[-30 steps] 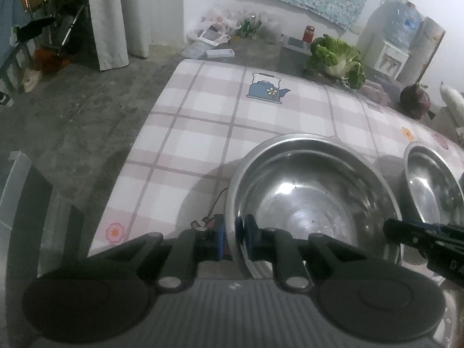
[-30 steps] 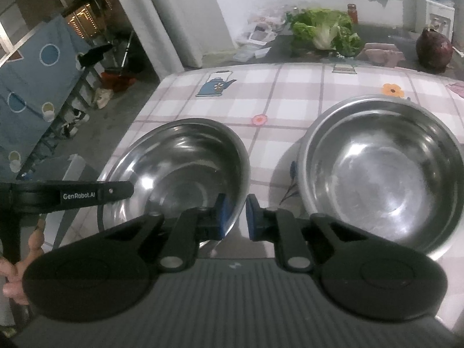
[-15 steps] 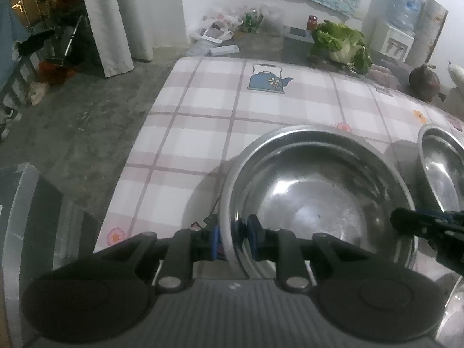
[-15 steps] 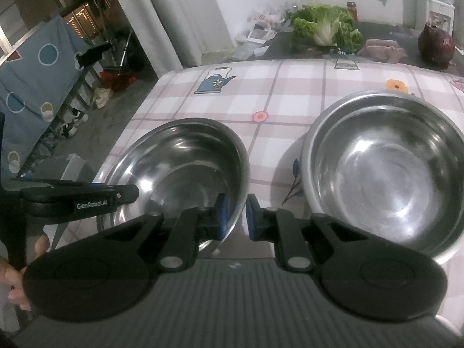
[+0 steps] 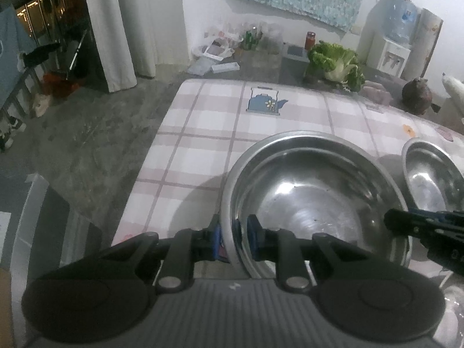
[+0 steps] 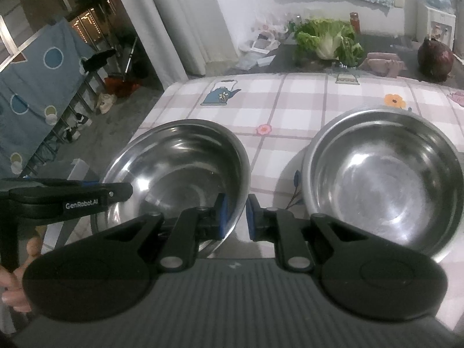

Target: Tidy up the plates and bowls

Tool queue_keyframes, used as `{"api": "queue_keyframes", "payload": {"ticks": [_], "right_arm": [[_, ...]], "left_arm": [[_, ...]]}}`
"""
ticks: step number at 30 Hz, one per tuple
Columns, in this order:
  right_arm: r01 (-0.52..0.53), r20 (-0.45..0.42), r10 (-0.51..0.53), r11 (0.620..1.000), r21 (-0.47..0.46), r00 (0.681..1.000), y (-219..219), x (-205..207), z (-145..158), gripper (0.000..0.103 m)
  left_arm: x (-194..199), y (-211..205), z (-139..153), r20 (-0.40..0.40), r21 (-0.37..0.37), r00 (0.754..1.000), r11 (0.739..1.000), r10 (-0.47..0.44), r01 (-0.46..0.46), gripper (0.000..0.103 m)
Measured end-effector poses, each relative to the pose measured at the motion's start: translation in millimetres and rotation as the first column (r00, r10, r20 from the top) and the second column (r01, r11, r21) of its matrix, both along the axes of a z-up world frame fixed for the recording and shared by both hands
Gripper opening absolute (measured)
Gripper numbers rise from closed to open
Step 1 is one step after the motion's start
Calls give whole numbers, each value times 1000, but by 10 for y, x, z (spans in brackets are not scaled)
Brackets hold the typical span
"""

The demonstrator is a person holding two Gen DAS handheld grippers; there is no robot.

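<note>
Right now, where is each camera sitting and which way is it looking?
Left wrist: rides the left gripper, facing the far wall; gripper pinches the near bowl's left rim; right gripper tip shows.
Right wrist: rides the right gripper, facing likewise, pinching that bowl's right rim; left gripper, hand show.
Shared: bowls, checked tablecloth, cabbage.

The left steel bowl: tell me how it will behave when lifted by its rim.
The shiny round steel bowl probably stays rigid, being thin metal. Both tools, left and right, straddle only its polished rim, so it may slip or swing. Its rounded bottom suggests it could rock on the checked tablecloth.
</note>
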State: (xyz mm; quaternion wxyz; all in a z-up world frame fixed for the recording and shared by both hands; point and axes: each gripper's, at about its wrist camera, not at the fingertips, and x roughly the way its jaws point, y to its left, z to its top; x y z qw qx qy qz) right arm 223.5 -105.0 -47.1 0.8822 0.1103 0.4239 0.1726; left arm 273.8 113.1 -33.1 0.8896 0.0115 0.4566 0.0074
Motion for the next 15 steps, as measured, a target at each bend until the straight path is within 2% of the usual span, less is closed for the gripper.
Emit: {"api": "queue_keyframes", "payload": {"ticks": [15], "right_arm": [[-5,41,4,1000,25,999,-48,-200,255,13]], "left_arm": [[-230,-36,329,68,11,998,1000,-7,7,20]]}}
